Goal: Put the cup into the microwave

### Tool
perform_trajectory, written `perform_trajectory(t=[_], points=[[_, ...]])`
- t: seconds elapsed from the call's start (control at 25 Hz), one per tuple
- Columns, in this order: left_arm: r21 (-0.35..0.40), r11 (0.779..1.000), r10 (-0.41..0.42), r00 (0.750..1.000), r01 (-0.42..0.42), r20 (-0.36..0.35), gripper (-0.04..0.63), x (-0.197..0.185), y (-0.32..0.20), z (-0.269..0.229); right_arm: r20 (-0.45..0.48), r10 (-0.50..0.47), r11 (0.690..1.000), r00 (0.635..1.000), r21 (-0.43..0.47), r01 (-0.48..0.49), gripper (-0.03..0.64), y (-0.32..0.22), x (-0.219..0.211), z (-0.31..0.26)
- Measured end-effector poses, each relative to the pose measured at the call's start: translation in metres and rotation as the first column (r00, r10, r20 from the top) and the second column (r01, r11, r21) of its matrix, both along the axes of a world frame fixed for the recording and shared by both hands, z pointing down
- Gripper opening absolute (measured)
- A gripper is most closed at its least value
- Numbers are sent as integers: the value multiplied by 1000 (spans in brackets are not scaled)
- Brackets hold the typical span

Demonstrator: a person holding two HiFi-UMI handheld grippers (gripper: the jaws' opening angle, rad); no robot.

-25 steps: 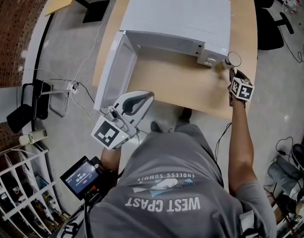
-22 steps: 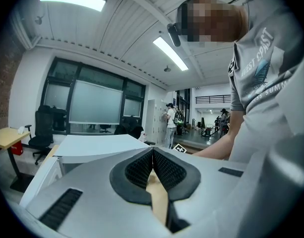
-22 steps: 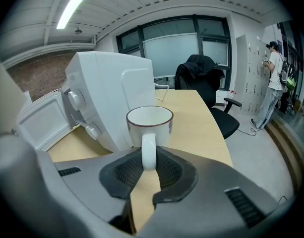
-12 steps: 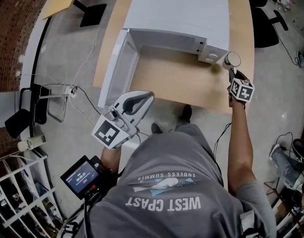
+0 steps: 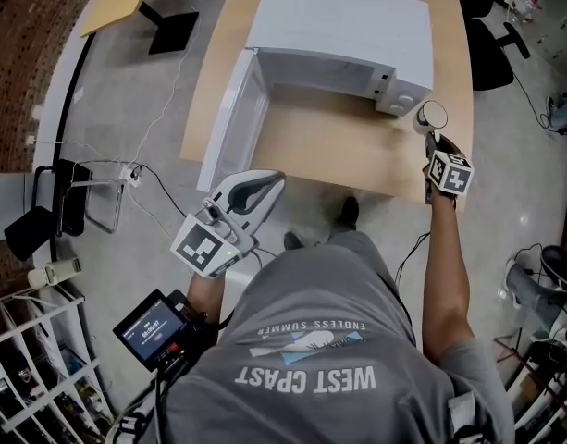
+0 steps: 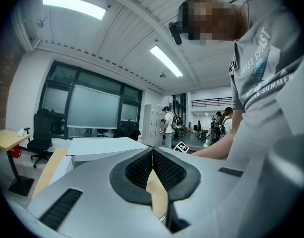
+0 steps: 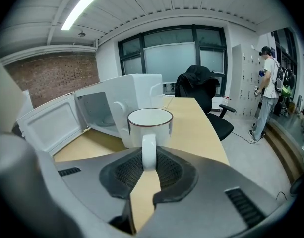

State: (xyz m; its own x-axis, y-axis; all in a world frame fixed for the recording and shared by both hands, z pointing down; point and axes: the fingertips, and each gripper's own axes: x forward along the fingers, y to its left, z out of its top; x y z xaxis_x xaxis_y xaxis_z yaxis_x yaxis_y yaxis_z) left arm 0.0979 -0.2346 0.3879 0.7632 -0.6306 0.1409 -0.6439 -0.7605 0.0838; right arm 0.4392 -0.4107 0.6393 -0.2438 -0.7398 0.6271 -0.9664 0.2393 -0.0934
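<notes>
A white cup (image 5: 432, 115) hangs beside the front right corner of the white microwave (image 5: 338, 26), by its knob panel. My right gripper (image 5: 433, 135) is shut on the cup's handle. In the right gripper view the cup (image 7: 150, 125) stands upright and empty, its handle (image 7: 149, 155) pinched between the pads of the right gripper (image 7: 149, 152). The microwave door (image 5: 232, 123) stands wide open to the left, and its cavity (image 7: 99, 110) shows. My left gripper (image 5: 278, 178) hovers at the table's front edge below the door. It is shut, the left gripper (image 6: 152, 152) holding nothing.
The microwave sits on a wooden table (image 5: 357, 160). A black office chair (image 7: 201, 90) stands past the table's far end, and a person (image 7: 267, 83) stands at the right. Cables lie on the floor left of the table, and a wire rack (image 5: 33, 368) stands at the lower left.
My right gripper has lifted the cup a little and brought it slightly away from the knob panel. The left gripper has drifted slightly along the table edge, still shut.
</notes>
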Motion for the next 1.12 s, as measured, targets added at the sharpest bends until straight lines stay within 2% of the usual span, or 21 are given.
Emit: perform_trajectory(t=[0.84,1.0,1.12], points=[[29,999,-23,1000,24,-4,20,-43,29,23,6,-50,998,999,43,49,66,18,-53,0],[27,999,-40,999,40,-12,20,-61,35,22,3,-76,996,997,45,76,67,18,-77,-6],[25,999,-47,998,48,-35,20,-89,43,-4,-15,-91,995,996,46,92,67,23,-108,-41]])
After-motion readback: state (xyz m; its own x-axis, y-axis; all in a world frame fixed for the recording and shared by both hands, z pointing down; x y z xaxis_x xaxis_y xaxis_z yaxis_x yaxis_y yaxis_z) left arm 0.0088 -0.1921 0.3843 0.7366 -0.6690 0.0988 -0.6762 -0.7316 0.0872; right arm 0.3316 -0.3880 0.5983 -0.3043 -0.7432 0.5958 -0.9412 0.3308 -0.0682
